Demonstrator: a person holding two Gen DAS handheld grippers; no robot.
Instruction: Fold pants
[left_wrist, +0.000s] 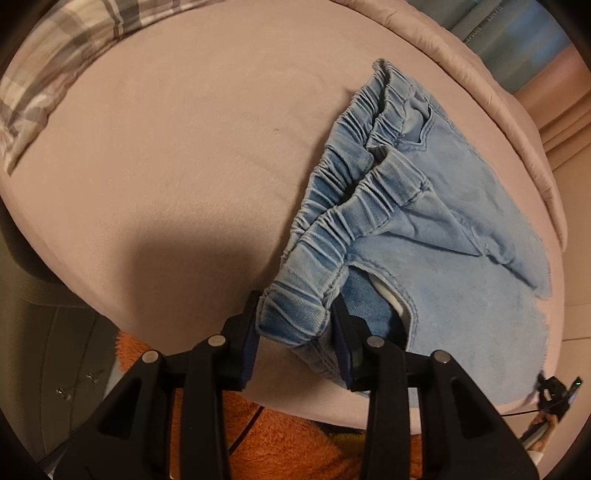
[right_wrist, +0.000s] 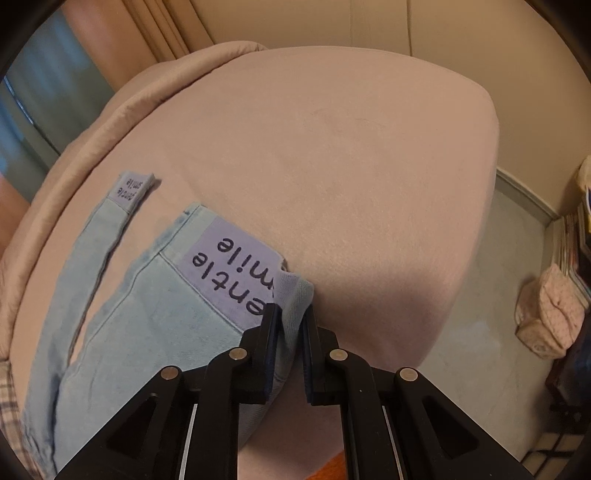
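Observation:
Light-blue denim pants (left_wrist: 424, 206) lie on a pink bed (left_wrist: 177, 166) along its right side. In the left wrist view their gathered elastic waistband (left_wrist: 347, 206) runs toward me, and my left gripper (left_wrist: 297, 332) is shut on its near corner at the bed's edge. The right wrist view shows the legs (right_wrist: 147, 314). The nearer cuff carries a purple patch with dark letters (right_wrist: 229, 266), and my right gripper (right_wrist: 290, 332) is shut on that cuff's corner. The other leg's cuff (right_wrist: 133, 188) lies flat further left.
A plaid blanket (left_wrist: 55, 55) covers the bed's far left. A padded pink edge (right_wrist: 110, 122) borders the bed behind the pants. An orange fluffy rug (left_wrist: 295, 443) lies below the near edge. A patterned bag (right_wrist: 550, 317) and stacked books (right_wrist: 576, 240) sit on the floor at the right.

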